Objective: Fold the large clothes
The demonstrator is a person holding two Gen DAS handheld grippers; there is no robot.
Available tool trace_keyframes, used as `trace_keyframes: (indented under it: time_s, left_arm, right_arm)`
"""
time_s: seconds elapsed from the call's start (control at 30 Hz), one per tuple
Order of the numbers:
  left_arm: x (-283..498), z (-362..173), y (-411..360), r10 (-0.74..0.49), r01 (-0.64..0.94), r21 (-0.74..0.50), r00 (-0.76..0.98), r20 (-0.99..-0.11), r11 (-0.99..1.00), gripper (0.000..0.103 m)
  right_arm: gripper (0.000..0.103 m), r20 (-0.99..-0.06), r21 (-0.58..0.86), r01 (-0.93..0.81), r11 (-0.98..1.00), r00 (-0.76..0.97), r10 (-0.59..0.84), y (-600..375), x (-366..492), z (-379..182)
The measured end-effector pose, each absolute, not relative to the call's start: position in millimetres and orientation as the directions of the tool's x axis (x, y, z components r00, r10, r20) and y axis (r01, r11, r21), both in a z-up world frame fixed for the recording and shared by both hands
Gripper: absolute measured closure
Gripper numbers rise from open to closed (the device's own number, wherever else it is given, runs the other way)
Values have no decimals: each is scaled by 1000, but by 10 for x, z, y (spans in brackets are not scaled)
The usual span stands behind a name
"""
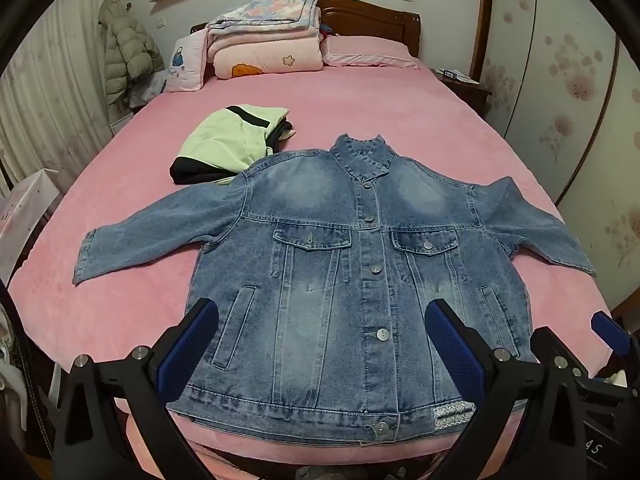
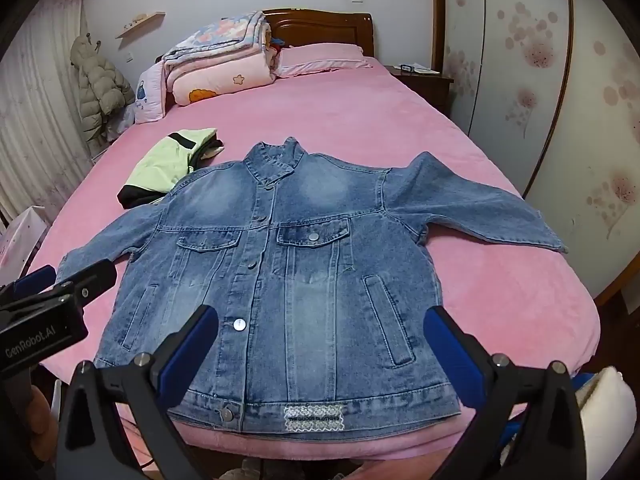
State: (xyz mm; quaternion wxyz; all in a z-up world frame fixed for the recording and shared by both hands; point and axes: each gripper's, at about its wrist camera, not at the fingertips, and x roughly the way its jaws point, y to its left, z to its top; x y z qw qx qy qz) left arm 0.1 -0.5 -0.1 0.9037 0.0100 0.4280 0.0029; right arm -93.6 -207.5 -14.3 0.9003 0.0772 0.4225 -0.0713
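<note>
Folded quilts (image 1: 267, 36) are sitting stacked beside a pink pillow (image 1: 366, 53) against the wooden headboard (image 1: 374, 16); a puffer coat (image 1: 126, 48) is hanging near the curtain (image 1: 44, 96).

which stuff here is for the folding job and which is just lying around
For the job: denim jacket, left hand-held gripper, right hand-held gripper, both open.

Lying about: folded clothes, quilts, pillow, puffer coat, bed.

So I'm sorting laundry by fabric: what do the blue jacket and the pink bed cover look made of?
The jacket looks like washed denim: faded blue, contrast seams, metal buttons. The bed cover looks like soft plush or fleece, matte with a fuzzy nap; the exact fibre cannot be told.
</note>
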Motion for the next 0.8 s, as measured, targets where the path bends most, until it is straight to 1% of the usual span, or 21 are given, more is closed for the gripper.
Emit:
trace_keyframes:
  time_s: [0.23, 0.4, 0.8]
  left_arm:
    - [9, 7, 23, -2, 13, 7, 618, -786, 1000, 1]
    - [40, -19, -18, 12, 1, 16, 618, -786, 1000, 1]
    - [-21, -14, -72, 0, 11, 8, 620, -784, 1000, 1]
  right_arm:
    - [3, -764, 69, 168, 983, 643, -56, -2049, -925, -115]
    - [3, -743, 60, 179, 982, 665, -76, -2047, -952, -94]
    - [3, -754, 65, 197, 978, 652, -81, -2071, -952, -92]
